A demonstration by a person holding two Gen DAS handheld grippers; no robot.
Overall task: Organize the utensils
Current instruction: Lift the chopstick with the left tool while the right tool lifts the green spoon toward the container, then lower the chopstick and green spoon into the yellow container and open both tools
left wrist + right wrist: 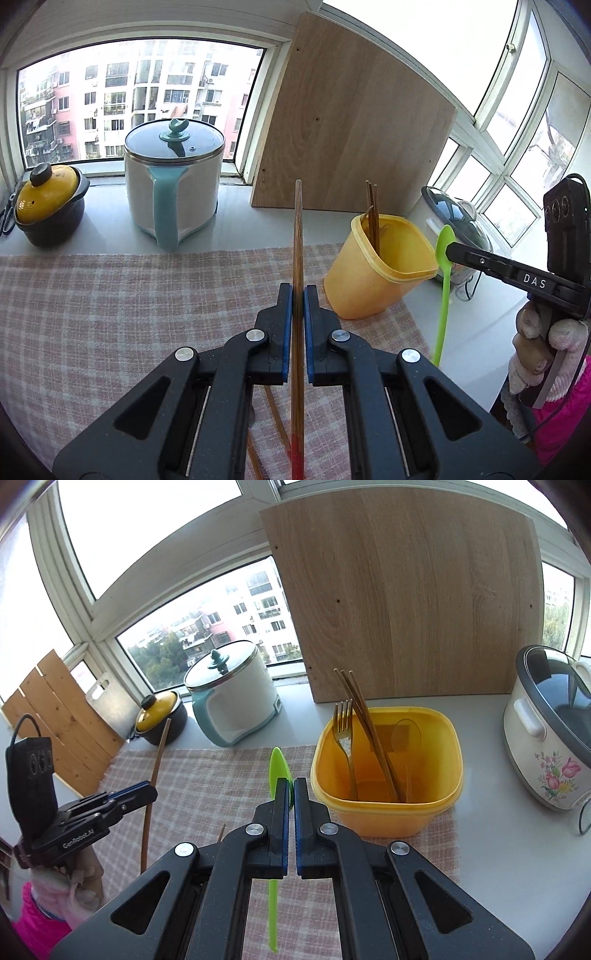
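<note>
left tool (298,295): clamps wooden chopstick (297,236), upright.
right tool (291,794): clamps green plastic spoon (277,771), upright.
yellow plastic tub (388,764): ahead-right; right tool nearer.

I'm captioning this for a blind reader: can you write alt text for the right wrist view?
The right gripper is shut on a green spoon, raised over a checked cloth beside a yellow tub holding a fork and chopsticks.

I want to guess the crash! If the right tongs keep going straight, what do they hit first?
Probably the checked pink tablecloth, just left of the yellow plastic tub; depth is unclear.
</note>
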